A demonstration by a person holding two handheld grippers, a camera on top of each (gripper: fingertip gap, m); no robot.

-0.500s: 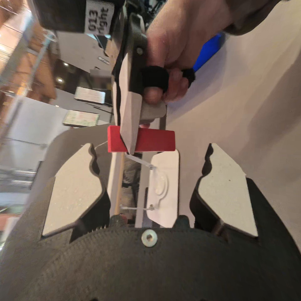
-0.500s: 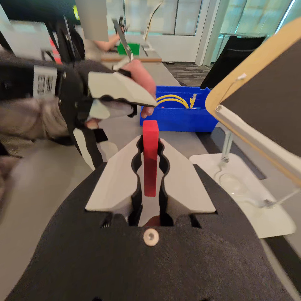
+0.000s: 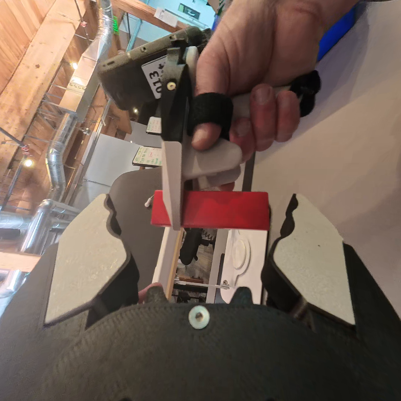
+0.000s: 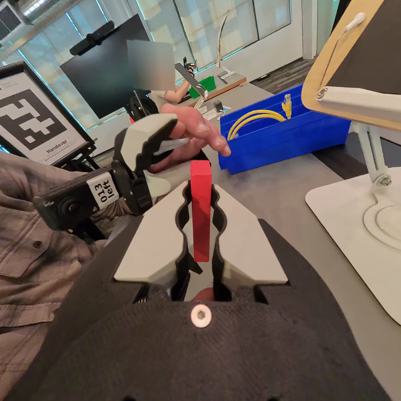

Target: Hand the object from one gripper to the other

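A red rectangular block (image 4: 200, 217) is clamped upright between the fingers of my right gripper (image 4: 200, 186), which is shut on its lower part. In the left wrist view the block (image 3: 223, 211) lies crosswise, held by the right gripper (image 3: 173, 195) and a hand. My left gripper (image 3: 200, 199) is wide open, and the block sits level with its fingertips, between them, touching neither. In the right wrist view the left gripper (image 4: 173, 154) is open just left of and behind the block's top.
A blue bin (image 4: 282, 138) with yellow cables stands on the grey table (image 4: 271, 195) behind the block. A white stand base (image 4: 347, 227) with a tilted board (image 4: 368, 54) is at the right. A black-and-white marker sign (image 4: 28, 112) stands at the left. Left and right tips are no more than a few centimetres apart.
The left gripper has come closer to the block, which now sits between its open fingertips. The right gripper still holds the block and has tilted.
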